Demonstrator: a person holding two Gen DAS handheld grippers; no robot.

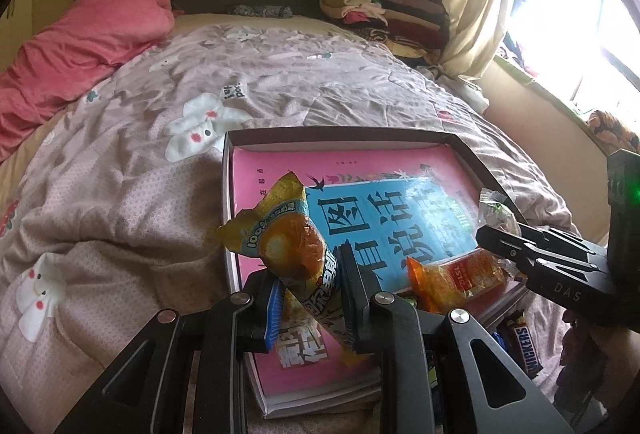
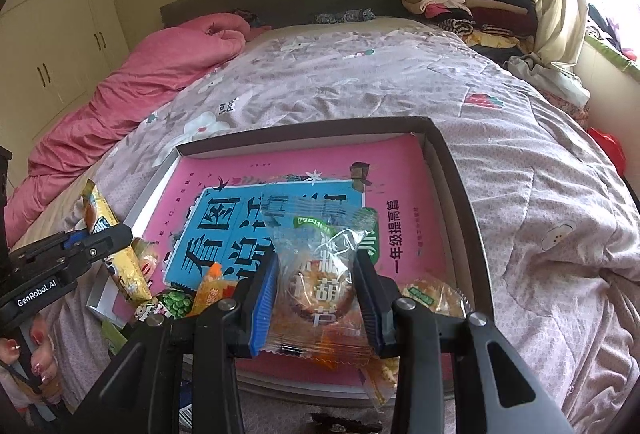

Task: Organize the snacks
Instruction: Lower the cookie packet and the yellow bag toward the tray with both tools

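Snacks in both grips over the pink book [image 2: 404,170] in the dark-rimmed box [image 2: 452,170]: left gripper [image 1: 308,298] clamps a yellow cake packet [image 1: 288,234], right gripper [image 2: 316,298] pinches a clear-wrapped pastry [image 2: 320,286], both light, crinkly, slippery, crushable, best pinched mid-body

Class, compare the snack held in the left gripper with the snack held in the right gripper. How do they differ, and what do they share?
The yellow packet in the left gripper is long, opaque and printed; the clear packet in the right gripper is squarish and see-through, showing a round cake. The yellow packet sticks out at a slant; the clear packet faces the camera flat. Both are sealed and pinched between pads over the pink book in the box.
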